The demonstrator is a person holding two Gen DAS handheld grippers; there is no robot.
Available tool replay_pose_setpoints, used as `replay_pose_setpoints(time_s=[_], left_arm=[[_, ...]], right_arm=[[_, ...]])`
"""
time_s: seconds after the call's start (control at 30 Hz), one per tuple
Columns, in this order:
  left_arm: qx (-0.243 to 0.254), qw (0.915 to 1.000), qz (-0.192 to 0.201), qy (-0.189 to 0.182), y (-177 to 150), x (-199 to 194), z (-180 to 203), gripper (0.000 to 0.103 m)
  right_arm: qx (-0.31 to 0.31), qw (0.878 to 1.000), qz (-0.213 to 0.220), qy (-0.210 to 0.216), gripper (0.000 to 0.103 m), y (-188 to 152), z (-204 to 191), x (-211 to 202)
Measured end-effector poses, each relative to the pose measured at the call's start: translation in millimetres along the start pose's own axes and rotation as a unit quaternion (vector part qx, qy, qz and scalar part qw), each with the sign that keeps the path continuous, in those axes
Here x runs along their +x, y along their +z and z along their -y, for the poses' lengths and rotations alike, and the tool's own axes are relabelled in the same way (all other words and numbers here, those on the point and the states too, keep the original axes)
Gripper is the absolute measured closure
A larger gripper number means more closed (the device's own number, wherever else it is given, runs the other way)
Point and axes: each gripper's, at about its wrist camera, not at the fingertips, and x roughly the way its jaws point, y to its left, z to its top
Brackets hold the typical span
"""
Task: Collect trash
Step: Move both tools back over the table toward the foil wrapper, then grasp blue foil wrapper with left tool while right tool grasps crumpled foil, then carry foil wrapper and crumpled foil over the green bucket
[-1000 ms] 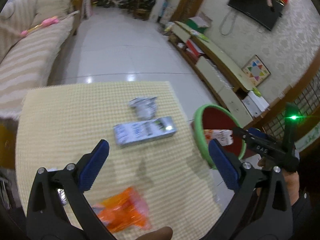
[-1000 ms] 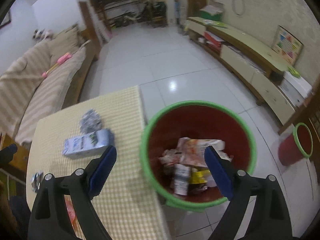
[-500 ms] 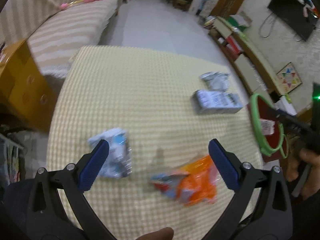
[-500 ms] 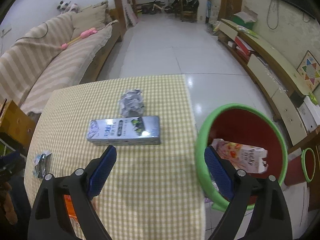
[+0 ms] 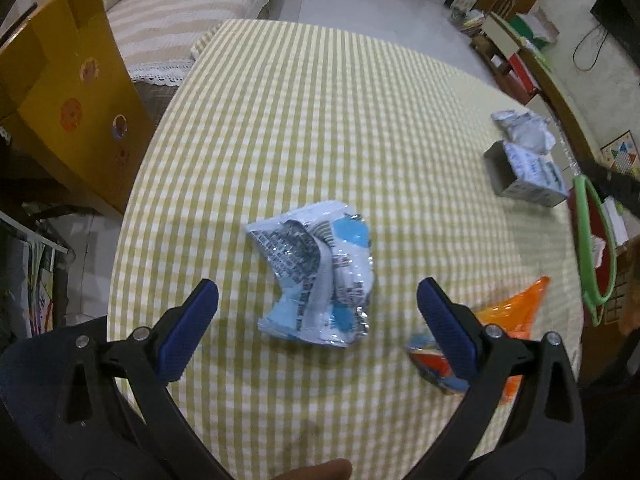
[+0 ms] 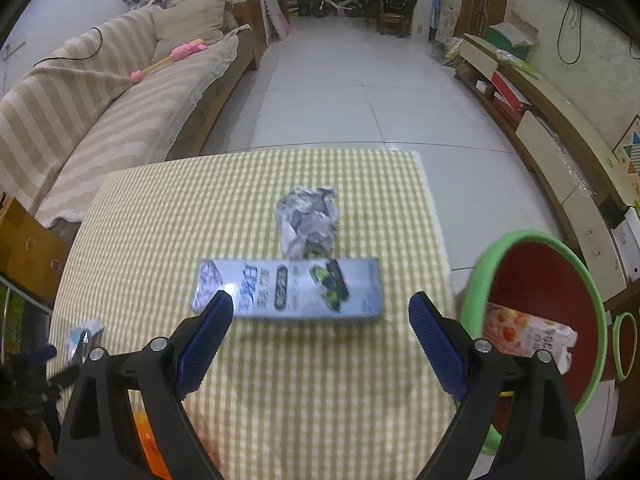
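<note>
A crumpled white and blue wrapper (image 5: 318, 270) lies on the yellow checked tablecloth (image 5: 320, 120). My left gripper (image 5: 318, 308) hangs open just above its near end, blue pads on either side, apart from it. An orange wrapper (image 5: 508, 320) lies partly behind the right finger. My right gripper (image 6: 320, 320) is open over the near edge of a long silver-blue carton (image 6: 288, 290). Behind that carton sits a crumpled silver wrapper (image 6: 308, 220). The red bin with a green rim (image 6: 540, 320) stands off the table's right side, with a printed box (image 6: 528, 336) inside.
A striped sofa (image 6: 100, 112) runs along the left, with a yellow cardboard box (image 5: 68, 92) beside the table. A low TV cabinet (image 6: 540, 120) lines the right wall. White tiled floor (image 6: 340, 80) stretches beyond the table. A second small bin (image 6: 624, 346) stands at far right.
My left gripper swung left and sank from the carton and bin side to above the white and blue wrapper. My right gripper moved left from over the bin to above the silver-blue carton.
</note>
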Motion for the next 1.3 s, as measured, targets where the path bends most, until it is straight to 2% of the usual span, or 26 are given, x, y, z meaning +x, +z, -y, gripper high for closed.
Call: replay_pose_setpoints(time_s=[0.13,0.17,0.3,0.37,0.47,0.5,0.53,0.6,0.67,0.77,0.97,1.3], left_arm=[[0.017,0.9998,0.005,0.013,0.0,5.9,0.8,0.006],[0.017,0.9998,0.006,0.014,0.4,7.4,1.0,0.009],[0.009,0.9999,-0.007,0.005,4.3,15.6,-2.2,0.039],[0.014,0.9999,-0.007,0.006,6.6,16.7,-0.7,0.044],[0.026,0.9996,-0.005,0.011,9.2,17.8,0.2,0.059],[0.029,0.9995,-0.006,0.011,10.5,18.8,-0.3,0.064],[0.031,0.9994,-0.005,0.01,10.9,18.7,-0.2,0.068],[0.037,0.9992,-0.004,0.012,10.8,18.0,0.4,0.071],[0.039,0.9992,-0.004,0.007,10.7,17.4,0.9,0.073],[0.043,0.999,0.0,0.007,10.3,14.5,0.9,0.074],[0.044,0.9988,0.017,0.011,6.3,0.2,2.1,0.074],[0.045,0.9977,0.051,-0.001,8.1,-33.0,23.7,0.074]], right_arm=[[0.003,1.0,-0.009,-0.002,0.017,17.8,-4.4,23.1],[0.003,1.0,-0.012,-0.004,0.017,20.1,-5.3,27.8],[0.003,1.0,-0.026,-0.016,0.017,32.4,-6.5,51.8],[0.004,0.999,-0.036,-0.021,0.017,36.5,-5.5,63.7],[0.008,0.998,-0.052,-0.019,0.017,39.1,-3.1,78.8],[0.006,0.998,-0.056,-0.018,0.018,39.4,-2.5,83.0],[0.005,0.998,-0.061,-0.017,0.024,39.0,-2.5,86.0],[0.001,0.997,-0.078,-0.013,0.041,37.7,-2.1,94.1],[-0.001,0.997,-0.08,-0.008,0.06,36.1,-0.2,96.2],[0.0,0.997,-0.071,-0.003,0.064,33.6,2.4,90.1],[0.014,0.999,-0.039,0.006,0.067,33.7,15.8,58.3],[0.03,0.999,0.01,0.02,0.067,14.5,37.8,-26.4]])
